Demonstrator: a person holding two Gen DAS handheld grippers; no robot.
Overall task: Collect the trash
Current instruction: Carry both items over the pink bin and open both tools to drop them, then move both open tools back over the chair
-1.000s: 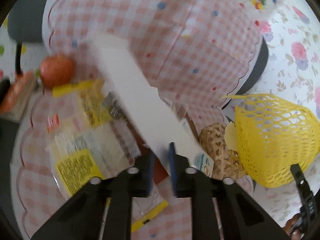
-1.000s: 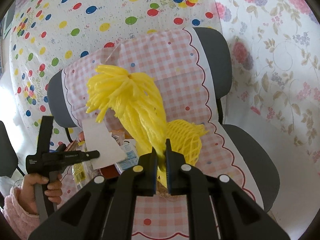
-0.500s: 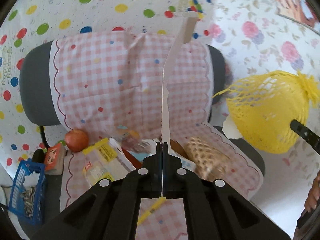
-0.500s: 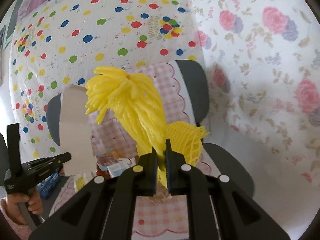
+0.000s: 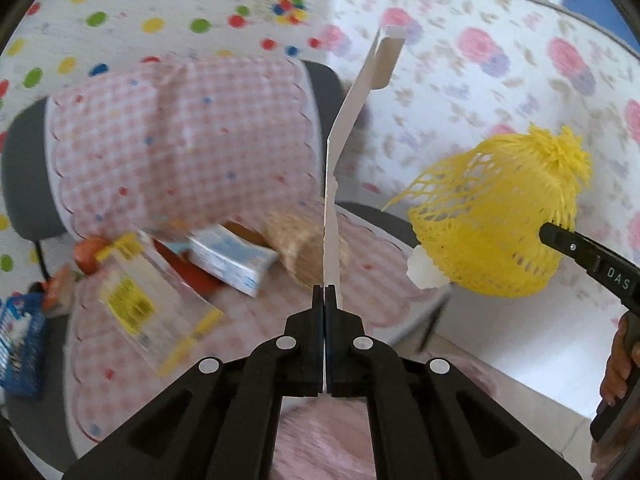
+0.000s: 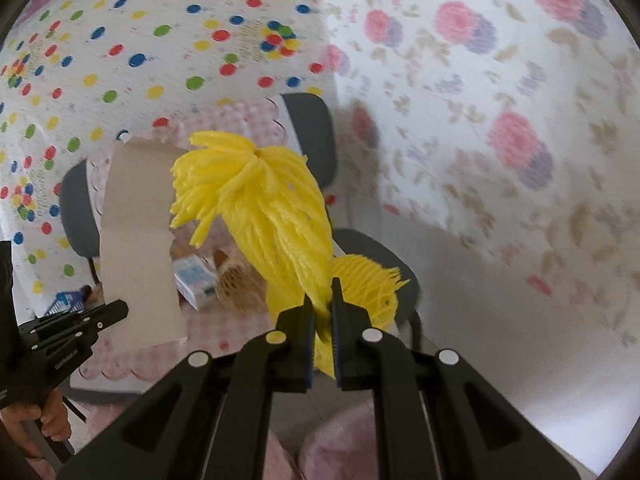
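Observation:
My left gripper [image 5: 324, 292] is shut on a thin white cardboard strip [image 5: 340, 160], held upright and edge-on in the air in front of the chair. The same strip shows broadside in the right wrist view [image 6: 136, 248]. My right gripper [image 6: 323, 292] is shut on a yellow foam fruit net [image 6: 264, 216] and holds it up to the right of the chair; the net also shows in the left wrist view [image 5: 496, 224]. On the seat lie a blue and white box [image 5: 228, 258], a clear wrapper with yellow labels [image 5: 148, 308] and a tan woven net [image 5: 304, 248].
The chair [image 5: 24, 184] has a pink checked cover [image 5: 180, 140]. An orange fruit [image 5: 90, 254] lies at the seat's left edge. A blue basket [image 5: 20, 344] stands left of the chair. Patterned cloths hang behind. White floor lies to the right.
Both grippers have drawn back and swung right from the chair, still holding the cardboard strip and the yellow net. The seat items now sit further left in the left view.

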